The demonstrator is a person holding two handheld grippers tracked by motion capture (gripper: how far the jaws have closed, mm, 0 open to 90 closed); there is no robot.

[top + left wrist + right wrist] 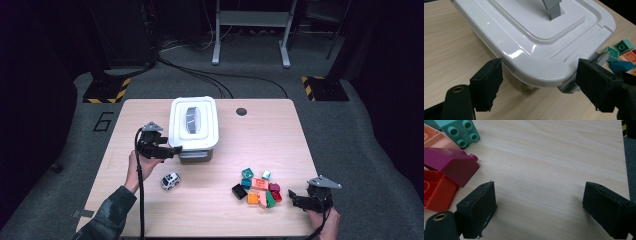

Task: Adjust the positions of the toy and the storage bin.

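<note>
White plastic storage box with a grey handle on its lid — it sits closed near the far middle of the pale wooden table. We note the left gripper level at the box's near left corner; in the left gripper view its jaws stand wide apart either side of the rounded lid corner, pads clear of the plastic, nothing gripped. A small white toy car lies just near of that hand. The right gripper rests at the near right edge, jaws spread over bare wood, empty — a heap of coloured toy building bricks lies just beside it, with a magenta sloped brick close to one pad.
</note>
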